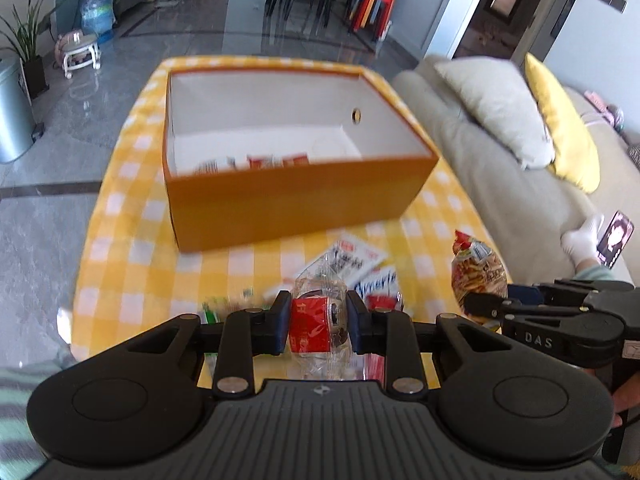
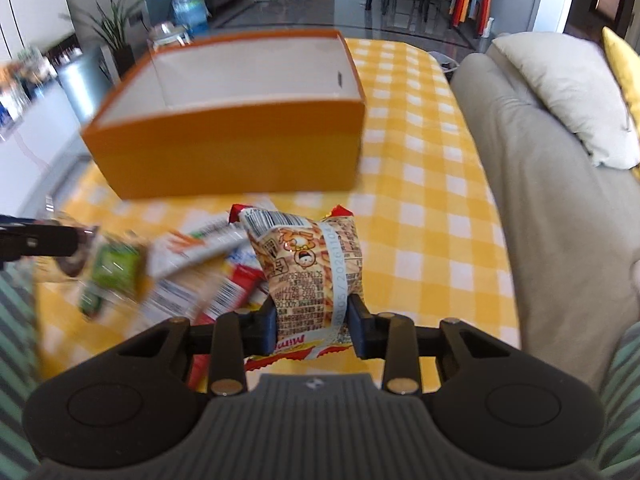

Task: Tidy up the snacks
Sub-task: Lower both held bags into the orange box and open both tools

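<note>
Left gripper [image 1: 319,326] clamps clear-wrapped red-band snack [image 1: 319,320], long axis upright. Right gripper [image 2: 312,322] clamps peanut-print packet [image 2: 310,268], upright, sealed end toward orange box [image 2: 224,160]; both above checked cloth [image 2: 420,216].

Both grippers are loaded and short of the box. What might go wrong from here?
The left gripper pinches a crinkly clear wrapper, which may slip out. The right gripper grips its bag only at the bottom end, so it may swing. The orange box has tall walls that either snack could catch on.
</note>
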